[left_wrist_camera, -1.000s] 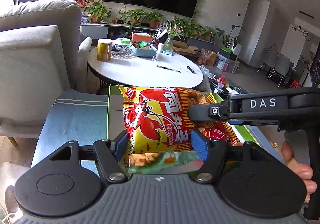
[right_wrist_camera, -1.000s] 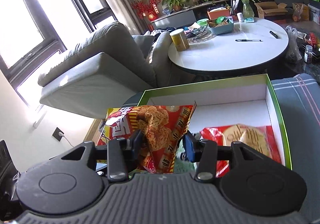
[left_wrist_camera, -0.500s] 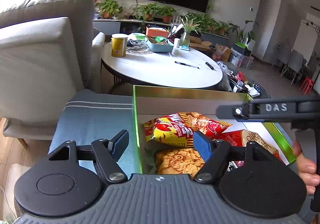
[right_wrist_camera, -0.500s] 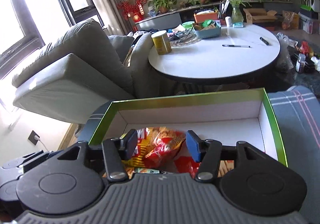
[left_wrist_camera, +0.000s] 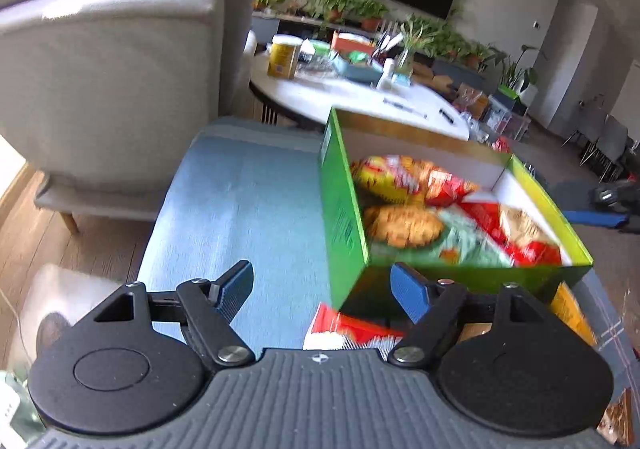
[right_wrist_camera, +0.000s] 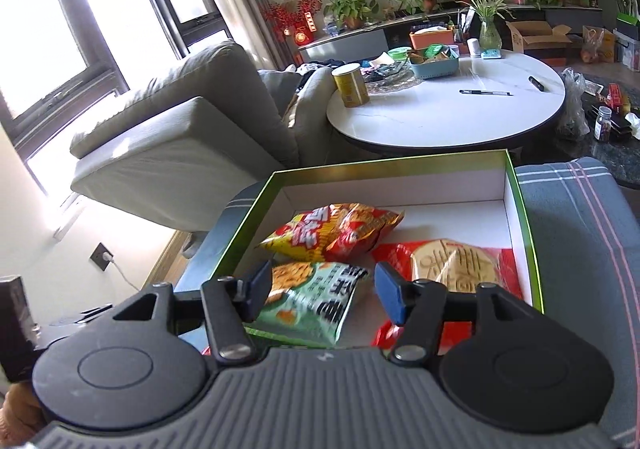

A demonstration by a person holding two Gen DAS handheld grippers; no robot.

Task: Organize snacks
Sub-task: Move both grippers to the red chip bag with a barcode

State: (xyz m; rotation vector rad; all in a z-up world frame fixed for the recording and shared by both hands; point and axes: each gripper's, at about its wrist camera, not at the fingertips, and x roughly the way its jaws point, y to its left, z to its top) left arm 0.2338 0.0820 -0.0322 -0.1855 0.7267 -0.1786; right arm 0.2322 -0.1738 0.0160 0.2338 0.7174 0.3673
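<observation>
Red-and-white, a loose snack packet [left_wrist_camera: 352,331] lies outside the green box [left_wrist_camera: 344,225], just below and between the spread, empty jaws of the left gripper [left_wrist_camera: 322,287], nearer than the right gripper [right_wrist_camera: 320,289], whose jaws, just opened, stand empty over the boxed packets.

Green cardboard box [right_wrist_camera: 520,209] with matt white paper lining and glossy printed outer wall; crinkled glossy foil snack bags, red-yellow [right_wrist_camera: 336,231] and pale green [right_wrist_camera: 316,301]; woven blue-grey cloth cover [left_wrist_camera: 240,209]; smooth polished white round tabletop [right_wrist_camera: 448,117]; matt grey fabric sofa [right_wrist_camera: 180,145].
</observation>
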